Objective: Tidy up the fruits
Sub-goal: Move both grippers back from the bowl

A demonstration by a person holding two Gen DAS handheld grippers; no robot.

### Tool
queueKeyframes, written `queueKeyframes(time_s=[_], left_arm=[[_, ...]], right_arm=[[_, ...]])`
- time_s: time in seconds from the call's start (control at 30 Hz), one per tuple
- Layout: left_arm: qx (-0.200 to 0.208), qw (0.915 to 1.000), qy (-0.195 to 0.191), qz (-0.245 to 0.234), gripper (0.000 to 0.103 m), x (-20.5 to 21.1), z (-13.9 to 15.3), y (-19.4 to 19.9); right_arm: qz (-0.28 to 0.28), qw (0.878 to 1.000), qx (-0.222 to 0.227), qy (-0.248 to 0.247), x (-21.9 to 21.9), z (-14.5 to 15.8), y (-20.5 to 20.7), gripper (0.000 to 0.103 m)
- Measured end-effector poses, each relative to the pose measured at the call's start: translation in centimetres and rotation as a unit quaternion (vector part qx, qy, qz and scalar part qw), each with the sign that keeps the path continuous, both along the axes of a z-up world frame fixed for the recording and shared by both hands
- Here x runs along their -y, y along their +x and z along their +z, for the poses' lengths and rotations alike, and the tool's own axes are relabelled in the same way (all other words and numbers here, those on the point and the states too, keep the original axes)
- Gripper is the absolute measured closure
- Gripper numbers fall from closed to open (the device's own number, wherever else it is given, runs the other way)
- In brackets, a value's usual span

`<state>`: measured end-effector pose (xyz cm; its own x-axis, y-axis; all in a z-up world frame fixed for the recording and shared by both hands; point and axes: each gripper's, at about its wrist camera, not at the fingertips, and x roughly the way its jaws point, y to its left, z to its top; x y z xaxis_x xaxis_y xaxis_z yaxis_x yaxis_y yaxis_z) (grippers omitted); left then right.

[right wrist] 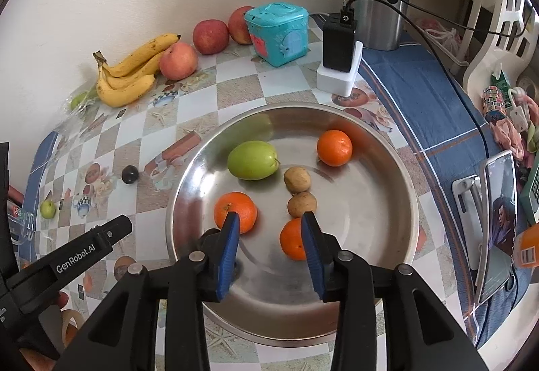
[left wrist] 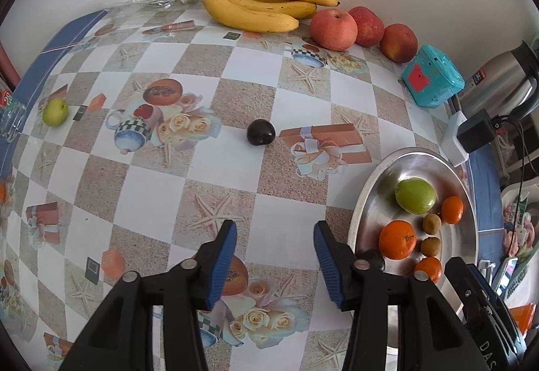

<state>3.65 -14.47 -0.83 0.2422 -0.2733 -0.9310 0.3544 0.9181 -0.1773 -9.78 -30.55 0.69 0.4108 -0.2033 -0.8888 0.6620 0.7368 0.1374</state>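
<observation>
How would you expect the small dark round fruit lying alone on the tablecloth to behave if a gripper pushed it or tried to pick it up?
The dark fruit looks nearly spherical, so a push would probably send it rolling across the flat tablecloth. Its glossy skin may slip between fingers.

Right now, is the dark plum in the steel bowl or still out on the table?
Out. The dark plum lies alone on the checked tablecloth, apart from the steel bowl.
</observation>
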Motion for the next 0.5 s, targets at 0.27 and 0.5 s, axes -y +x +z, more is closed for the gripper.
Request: queueKeyframes(time_s=[0.27,0.5], left_arm=[[0.001,0.9995,0.029,0.011,0.012,-0.1,-0.6,0.2],[-0.002,0.9983,0.051,0.027,0.000,-0.7,-1.6,0.6]], right_arm=[[-0.002,1.000,-0.011,-0.001,0.1,-0.5,0.2,0.048],[0.000,0.999,-0.028,-0.017,0.0,-1.0,0.4,0.030]])
